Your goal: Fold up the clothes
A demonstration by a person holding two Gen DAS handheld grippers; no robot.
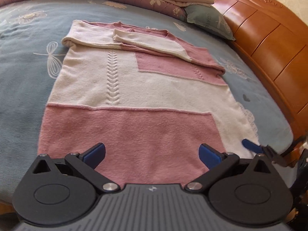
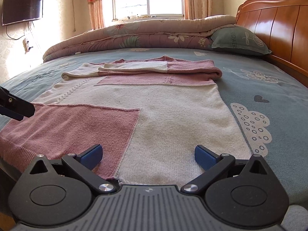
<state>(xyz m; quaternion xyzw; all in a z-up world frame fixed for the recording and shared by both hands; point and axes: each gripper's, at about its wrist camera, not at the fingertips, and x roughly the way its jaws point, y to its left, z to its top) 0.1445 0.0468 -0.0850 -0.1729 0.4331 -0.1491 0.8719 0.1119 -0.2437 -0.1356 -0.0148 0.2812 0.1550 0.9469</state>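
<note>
Pink-and-cream sweater [image 1: 134, 88]: sleeves lay folded across far end; body unfolded; my left gripper [image 1: 152, 154] and right gripper [image 2: 148, 155] gaped empty at near hem.

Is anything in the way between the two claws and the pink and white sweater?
No. Both open claws, left and right, sit right at the sweater's near hem, with only bare knit between their fingers.

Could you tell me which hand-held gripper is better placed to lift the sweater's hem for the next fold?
Neither clearly: both are open at the hem of the sweater, the left hand-held gripper over its pink part, the right hand-held gripper over its white corner.
</note>
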